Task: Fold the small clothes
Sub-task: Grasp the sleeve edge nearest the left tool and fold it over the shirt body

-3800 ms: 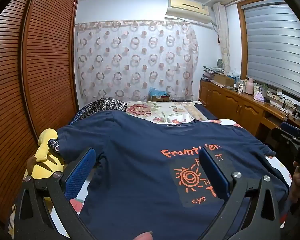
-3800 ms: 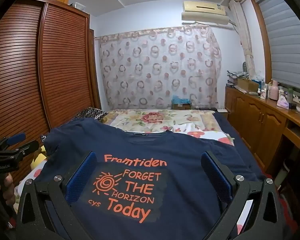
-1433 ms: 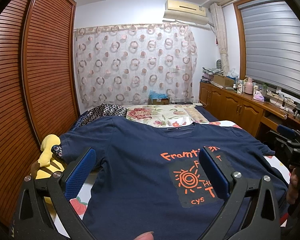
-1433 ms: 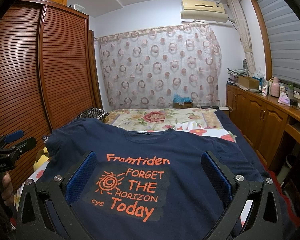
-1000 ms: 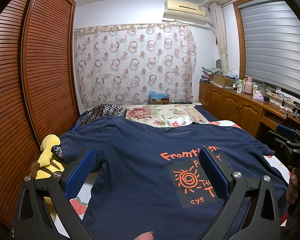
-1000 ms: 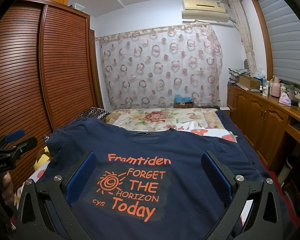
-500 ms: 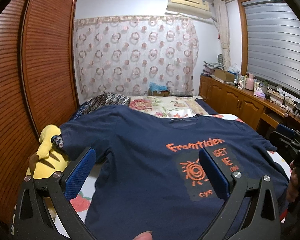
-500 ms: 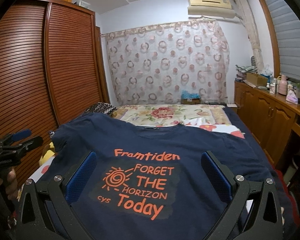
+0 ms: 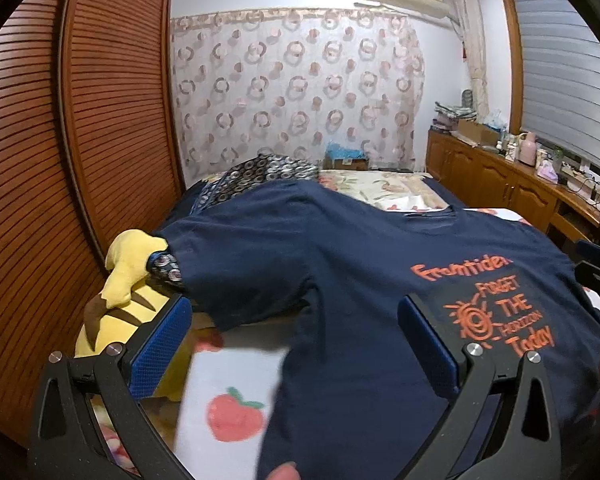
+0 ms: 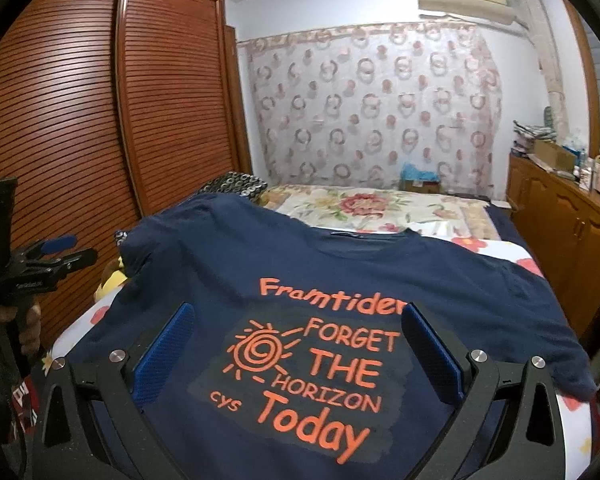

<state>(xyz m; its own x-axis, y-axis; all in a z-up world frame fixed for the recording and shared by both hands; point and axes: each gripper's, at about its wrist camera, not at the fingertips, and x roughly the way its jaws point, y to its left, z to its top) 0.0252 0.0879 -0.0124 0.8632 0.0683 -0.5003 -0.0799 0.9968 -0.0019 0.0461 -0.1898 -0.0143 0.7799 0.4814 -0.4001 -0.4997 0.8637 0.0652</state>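
Observation:
A navy T-shirt [image 10: 340, 264] with the orange print "Framtiden FORGET THE HORIZON Today" lies spread flat, front up, on the bed. My right gripper [image 10: 298, 356] hovers open over the print near the hem, with nothing between its blue pads [image 10: 164, 356]. My left gripper [image 9: 294, 344] is open above the shirt's left side seam and the bare sheet beside it. The T-shirt [image 9: 340, 256] has its left sleeve [image 9: 236, 276] spread out just beyond the left pad [image 9: 160, 348]. Each gripper shows at the edge of the other's view, held by a hand.
A yellow plush toy [image 9: 128, 272] lies at the bed's left edge, touching the sleeve. The white sheet [image 9: 228, 392] has a red fruit print. A louvred wooden wardrobe [image 9: 100, 120] runs along the left. Wooden cabinets [image 10: 572, 232] line the right wall. A patterned pillow [image 9: 268, 172] lies beyond the shirt.
My left gripper has swung left and lower, so the shirt's side seam, sleeve and bare sheet now sit between its fingers. My right gripper has edged closer to the print. Both stayed open.

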